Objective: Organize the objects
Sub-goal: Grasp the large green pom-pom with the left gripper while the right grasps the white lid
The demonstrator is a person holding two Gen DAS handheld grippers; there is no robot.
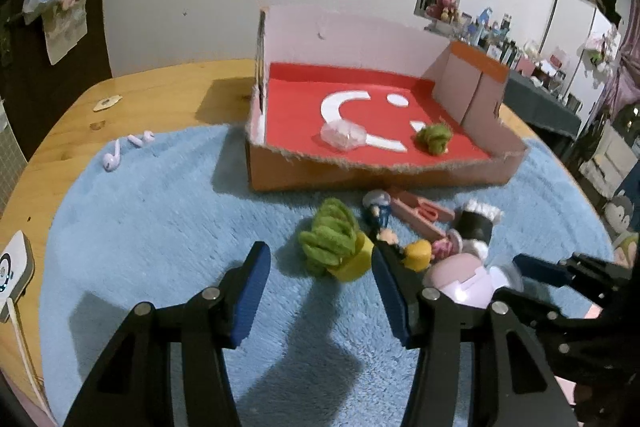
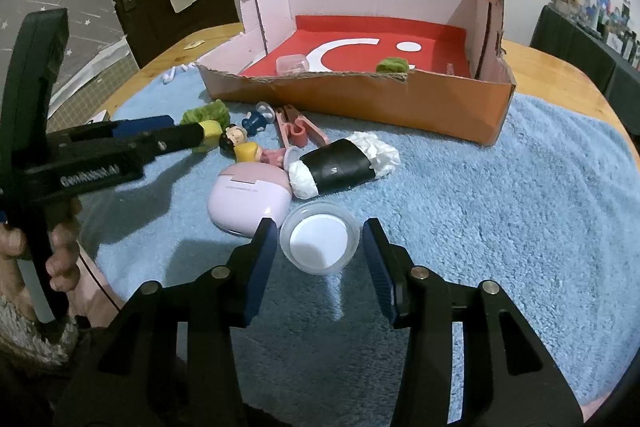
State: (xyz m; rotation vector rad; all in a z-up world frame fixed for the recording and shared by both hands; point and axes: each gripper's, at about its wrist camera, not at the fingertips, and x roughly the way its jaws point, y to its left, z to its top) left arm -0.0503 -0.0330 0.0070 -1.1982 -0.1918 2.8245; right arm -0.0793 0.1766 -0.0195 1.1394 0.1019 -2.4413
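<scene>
A green fuzzy plant toy in a yellow pot (image 1: 336, 247) lies on the blue towel (image 1: 160, 227). My left gripper (image 1: 320, 267) is open around it: the right pad touches the pot and a gap shows at the left pad. In the right wrist view the same gripper (image 2: 186, 129) reaches the pot (image 2: 210, 133) from the left. My right gripper (image 2: 319, 233) is open around a round clear dish with a white disc (image 2: 319, 243), its pads close to both sides. The cardboard box (image 2: 360, 99) holds a clear case (image 2: 292, 63) and a green fuzzy ball (image 2: 392, 65).
Between the grippers and the box lie a pink earbud case (image 2: 248, 199), a black roll stuffed with white paper (image 2: 344, 167), small figurines (image 2: 244, 147) and a pink clip (image 2: 296, 131). Two pink earbuds (image 1: 112, 157) lie at the towel's left edge. A person's hand (image 2: 60, 259) holds the left gripper.
</scene>
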